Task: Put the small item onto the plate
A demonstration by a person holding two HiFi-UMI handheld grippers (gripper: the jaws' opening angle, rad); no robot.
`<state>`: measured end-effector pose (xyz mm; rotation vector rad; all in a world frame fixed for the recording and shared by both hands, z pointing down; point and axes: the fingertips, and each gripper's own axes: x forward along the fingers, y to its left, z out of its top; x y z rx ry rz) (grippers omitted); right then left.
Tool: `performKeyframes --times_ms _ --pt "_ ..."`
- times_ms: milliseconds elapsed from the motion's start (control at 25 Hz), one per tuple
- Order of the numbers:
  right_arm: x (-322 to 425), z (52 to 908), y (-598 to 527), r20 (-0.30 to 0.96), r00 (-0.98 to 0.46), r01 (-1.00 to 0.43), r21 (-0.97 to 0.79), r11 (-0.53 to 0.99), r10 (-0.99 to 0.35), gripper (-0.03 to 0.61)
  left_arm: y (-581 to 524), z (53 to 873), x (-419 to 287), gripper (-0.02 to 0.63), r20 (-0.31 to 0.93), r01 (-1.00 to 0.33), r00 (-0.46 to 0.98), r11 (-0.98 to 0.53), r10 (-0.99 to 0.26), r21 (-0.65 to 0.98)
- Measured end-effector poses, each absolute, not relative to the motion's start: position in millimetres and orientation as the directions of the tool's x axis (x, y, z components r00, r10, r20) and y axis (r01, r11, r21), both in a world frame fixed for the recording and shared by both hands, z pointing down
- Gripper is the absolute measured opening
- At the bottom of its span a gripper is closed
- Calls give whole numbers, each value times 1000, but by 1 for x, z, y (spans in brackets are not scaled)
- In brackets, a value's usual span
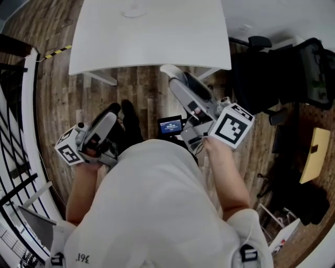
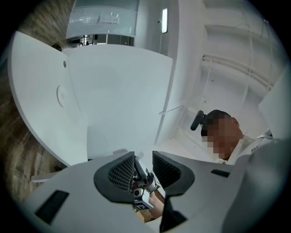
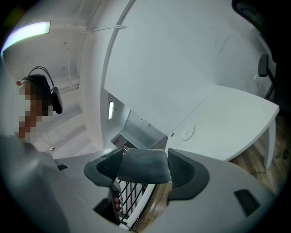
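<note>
A person's white-shirted torso (image 1: 157,209) fills the foreground of the head view, a handheld gripper in each hand above a plank floor (image 1: 57,89). The right gripper (image 1: 180,78) is clamped on the small item (image 3: 143,164), a dark grey, round-cornered block wedged between its 2 ribbed pads. The block's long axis runs from jaw to jaw, 9 o'clock to 3 o'clock in the right gripper view, with a broad flat face turned toward the camera; neither end leads. The left gripper (image 1: 110,118) carries nothing. Its jaws stand apart, and through the gap only the other gripper and a hand show.

In the head view, the white table (image 1: 157,47) lies at 12 o'clock from both tools. A pale round disc (image 1: 133,10) on its far part is probably the plate, though white on white leaves that uncertain. It sits at about 11 o'clock from the right gripper's tip, well apart from it. The tip is just at the table's near edge. The left gripper hangs back at about 8 o'clock from the right gripper, farther from the disc.

The loaded right gripper is the nearer one. The delivery likely means a reach forward over the tabletop toward 11 o'clock.
</note>
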<state>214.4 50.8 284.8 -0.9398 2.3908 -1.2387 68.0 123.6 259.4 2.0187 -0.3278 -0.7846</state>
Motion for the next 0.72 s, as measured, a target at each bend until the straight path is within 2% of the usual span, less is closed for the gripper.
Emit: performKeyframes --times_ms 360,720 --pt "143 259 -49 51 -641 -518 -765 383 -766 302 -5 234 -6 109 -429 179 830 -559 -356 809" --pt "86 269 -110 105 -579 -571 -760 310 -809 302 -79 246 -65 109 -425 225 851 -518 -309 825"
